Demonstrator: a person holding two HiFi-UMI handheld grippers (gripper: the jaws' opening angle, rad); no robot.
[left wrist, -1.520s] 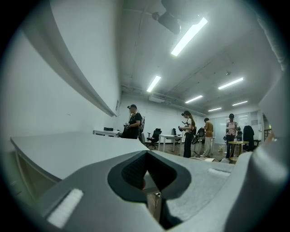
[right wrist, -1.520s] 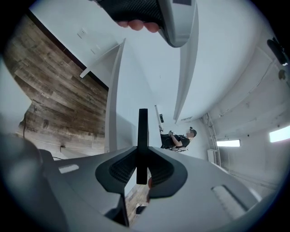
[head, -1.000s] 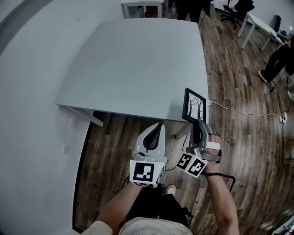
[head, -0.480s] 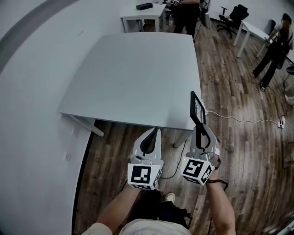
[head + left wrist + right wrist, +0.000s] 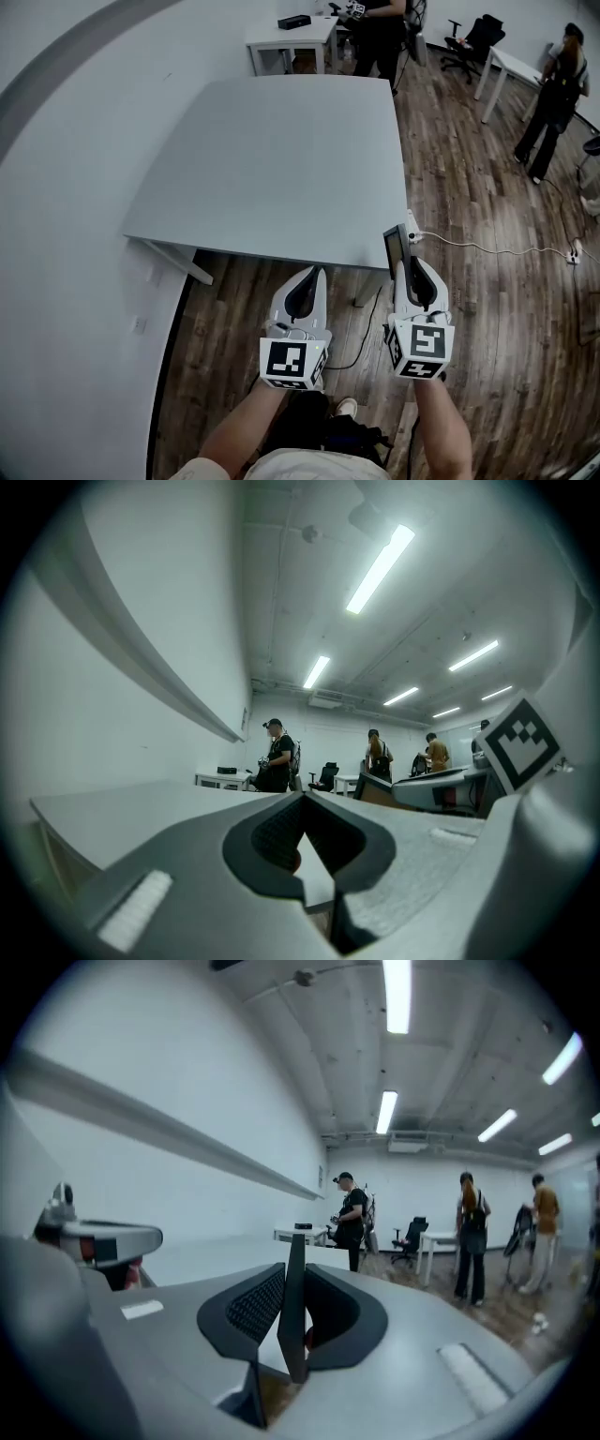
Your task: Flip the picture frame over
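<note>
The picture frame (image 5: 394, 247) is dark and thin. It stands on edge in the air just off the near right corner of the grey table (image 5: 272, 159). My right gripper (image 5: 403, 270) is shut on its lower part. In the right gripper view the frame (image 5: 294, 1279) shows as a narrow upright strip pinched between both pads. My left gripper (image 5: 318, 273) hangs beside it to the left, over the floor before the table's front edge. Its jaws are shut with nothing in them, as the left gripper view (image 5: 302, 803) also shows.
A white wall runs along the left. Behind the table stands a small white desk (image 5: 292, 36) with a person (image 5: 380, 33) by it. Another person (image 5: 548, 94), a desk and an office chair (image 5: 480, 30) are at the far right. A white cable (image 5: 497, 249) lies on the wood floor.
The right gripper has rolled and risen, turning the frame from face-on, with its picture showing, to edge-on. The left gripper has lifted slightly.
</note>
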